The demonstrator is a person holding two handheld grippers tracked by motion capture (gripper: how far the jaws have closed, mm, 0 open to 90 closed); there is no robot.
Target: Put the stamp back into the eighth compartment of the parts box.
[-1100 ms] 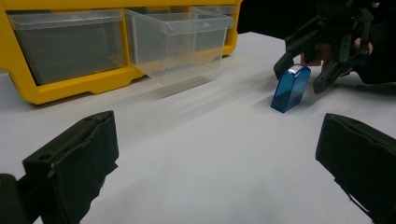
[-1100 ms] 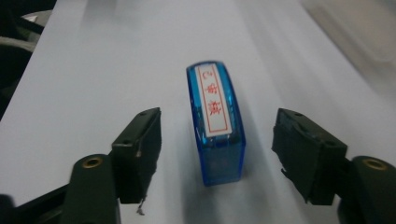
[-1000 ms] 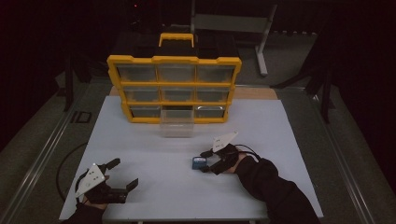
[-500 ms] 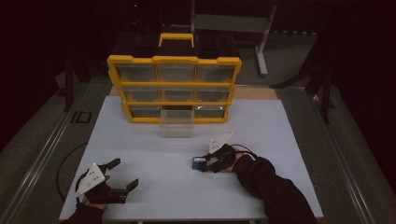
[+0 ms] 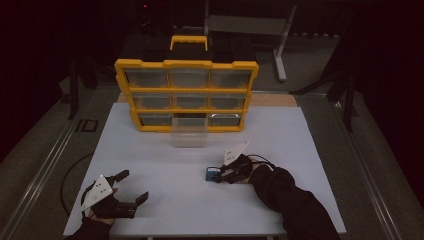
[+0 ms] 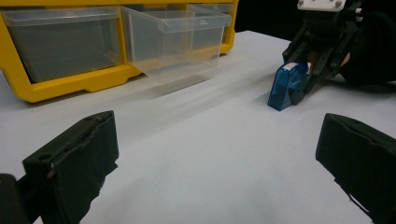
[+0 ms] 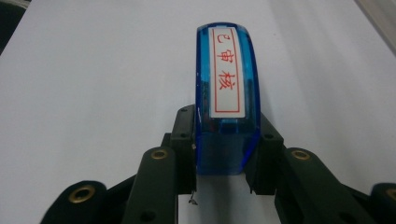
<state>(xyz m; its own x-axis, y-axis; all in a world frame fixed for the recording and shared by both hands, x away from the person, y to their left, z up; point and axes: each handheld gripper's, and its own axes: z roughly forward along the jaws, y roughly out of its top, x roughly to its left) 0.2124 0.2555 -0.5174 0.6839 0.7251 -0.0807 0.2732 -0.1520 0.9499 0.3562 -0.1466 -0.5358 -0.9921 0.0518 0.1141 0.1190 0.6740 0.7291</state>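
The small blue translucent plastic stamp (image 7: 227, 93) sits between the right gripper (image 5: 223, 175)'s jaws on the white table (image 5: 300, 135). Ahead, beyond it, a clear plastic drawer (image 5: 189, 132) juts from the yellow drawer cabinet (image 5: 186, 95). The left gripper (image 5: 131, 187) lies well apart.

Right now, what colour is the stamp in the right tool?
Translucent blue stamp, white label with red characters; clearest in the right gripper view.

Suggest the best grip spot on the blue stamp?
Grip the blue stamp across its two flat long sides near the rear end, coming in low along the table. Those faces are parallel and narrow; the top is curved. The right gripper is already shut on it that way.
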